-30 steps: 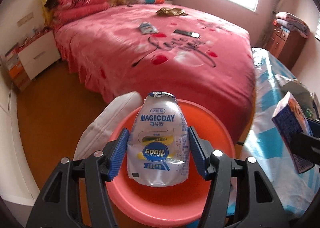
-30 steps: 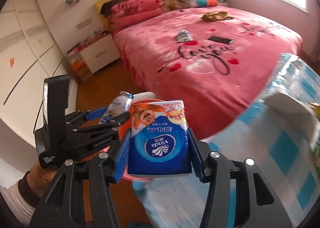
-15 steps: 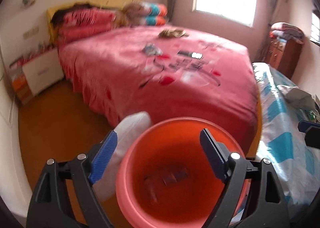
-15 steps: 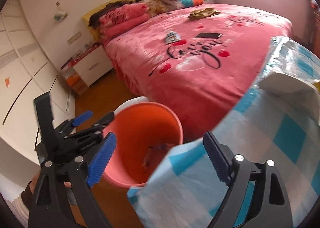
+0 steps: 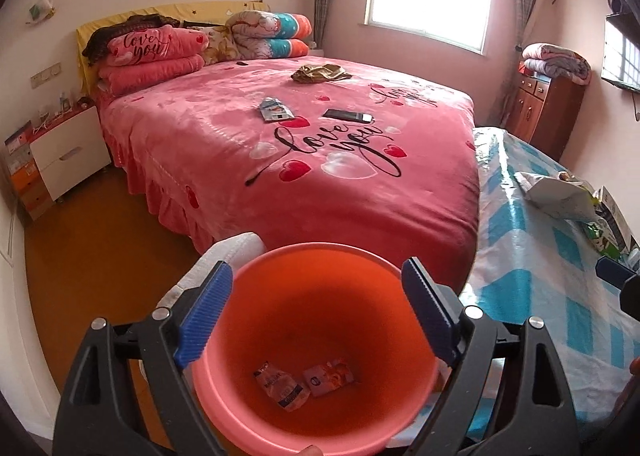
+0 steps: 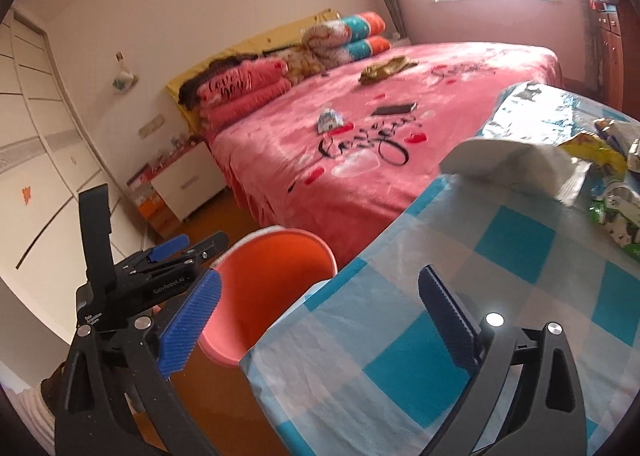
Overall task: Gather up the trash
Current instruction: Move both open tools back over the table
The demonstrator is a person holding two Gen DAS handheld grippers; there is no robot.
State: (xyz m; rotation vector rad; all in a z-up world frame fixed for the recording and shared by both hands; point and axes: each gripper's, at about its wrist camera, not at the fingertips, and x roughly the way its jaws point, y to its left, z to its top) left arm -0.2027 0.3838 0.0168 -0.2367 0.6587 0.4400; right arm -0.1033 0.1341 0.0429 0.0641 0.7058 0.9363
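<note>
An orange bin [image 5: 320, 250] stands on the floor between the bed and a table. At its bottom lie a drink pouch [image 5: 282, 386] and a tissue packet [image 5: 329, 372]. My left gripper [image 5: 316, 312] hangs open just above the bin's mouth, nothing between its blue pads. My right gripper [image 6: 320, 320] is opening wide with nothing between its pads, over the edge of the checked tablecloth [image 6: 520, 256] beside the bin [image 6: 288, 234]. The left gripper [image 6: 192, 246] shows at the left of the right wrist view. Crumpled wrappers [image 6: 612, 207] and a white bag [image 6: 512, 163] lie on the table.
A pink bed [image 5: 320, 183] fills the room beyond the bin, with a small wrapper [image 5: 275, 111], a phone [image 5: 347, 115] and a brown cloth [image 5: 320, 73] on it. A white nightstand [image 5: 66, 155] stands left, a wooden cabinet [image 5: 548, 111] right. Bare wooden floor [image 5: 92, 256] lies left of the bin.
Both grippers opened and let go: the drink pouch and the tissue packet now lie in the bin. The right gripper swung right, over the table.
</note>
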